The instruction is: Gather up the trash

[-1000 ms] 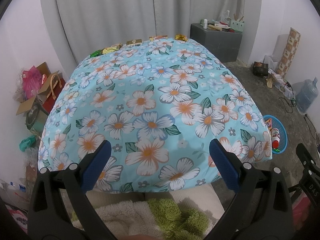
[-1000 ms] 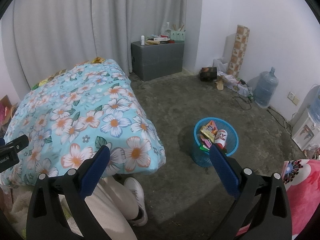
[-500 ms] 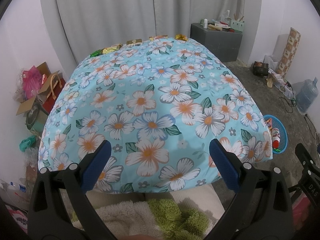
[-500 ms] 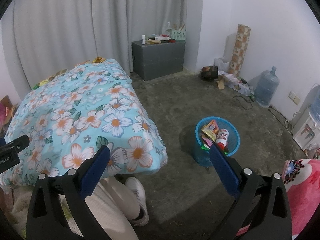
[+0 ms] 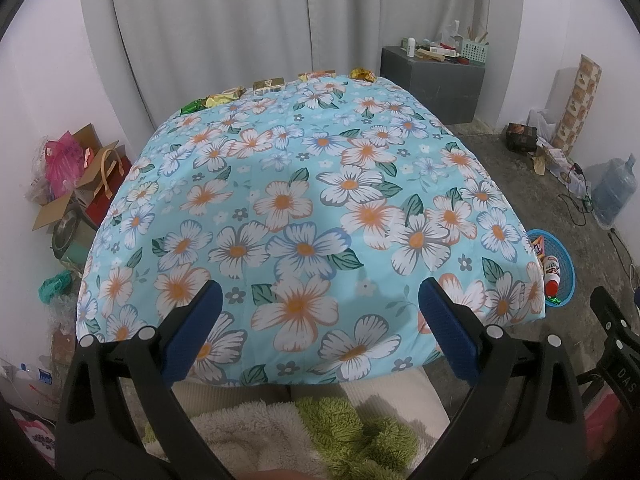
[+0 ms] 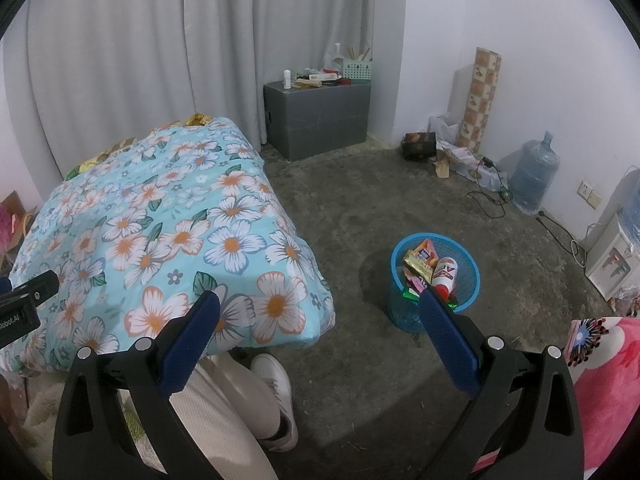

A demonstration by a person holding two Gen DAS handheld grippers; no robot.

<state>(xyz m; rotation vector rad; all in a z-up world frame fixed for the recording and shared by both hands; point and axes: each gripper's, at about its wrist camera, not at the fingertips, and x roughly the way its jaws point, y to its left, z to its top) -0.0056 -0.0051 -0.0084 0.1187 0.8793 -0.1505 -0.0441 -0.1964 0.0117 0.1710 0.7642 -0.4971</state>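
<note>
A table under a blue floral cloth (image 5: 304,208) fills the left wrist view. Several wrappers and small boxes lie along its far edge: a green wrapper (image 5: 193,106), a yellow wrapper (image 5: 224,97), a gold box (image 5: 269,84), an orange-yellow packet (image 5: 317,75) and a gold wrapper (image 5: 362,73). A blue trash basket (image 6: 436,280) with packets and a bottle stands on the floor right of the table; it also shows in the left wrist view (image 5: 560,268). My left gripper (image 5: 316,328) is open and empty over the table's near edge. My right gripper (image 6: 318,334) is open and empty above the floor.
A grey cabinet (image 6: 318,120) with clutter stands by the curtain. A water jug (image 6: 534,178), cables and a patterned roll (image 6: 482,98) line the right wall. Boxes and bags (image 5: 76,184) pile up left of the table. The person's leg and shoe (image 6: 276,392) are below.
The right wrist view has drifted slightly, so the basket sits a little further right and lower in frame. The left gripper has barely moved. Both grippers stay open.
</note>
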